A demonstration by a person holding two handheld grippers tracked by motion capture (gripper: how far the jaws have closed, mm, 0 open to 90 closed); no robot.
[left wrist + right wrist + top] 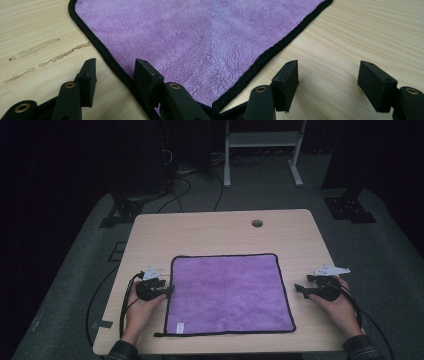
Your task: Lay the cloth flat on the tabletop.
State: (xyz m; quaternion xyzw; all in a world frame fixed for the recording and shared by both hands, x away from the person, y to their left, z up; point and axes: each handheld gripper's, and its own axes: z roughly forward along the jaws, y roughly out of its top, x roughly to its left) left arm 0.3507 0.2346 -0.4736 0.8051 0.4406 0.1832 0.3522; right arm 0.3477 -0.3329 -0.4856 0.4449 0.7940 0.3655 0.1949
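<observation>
A purple towel (227, 292) with a black hem lies flat in the middle of the wooden table (220, 227). My left gripper (169, 290) rests at the towel's left edge, open. In the left gripper view the black hem (105, 52) runs between the jaws of the left gripper (116, 72), and the towel (155, 32) lies beyond. My right gripper (298, 290) sits just off the towel's right edge, open over bare wood. The right gripper view shows the right gripper (328, 83) with wood between its jaws and the towel (244, 32) to the left.
A round cable hole (257, 223) sits near the table's far edge. A small white label (179, 327) is on the towel's near left corner. Pale streaks (50, 53) mark the wood beside the left gripper. A white frame (262, 150) stands on the floor beyond.
</observation>
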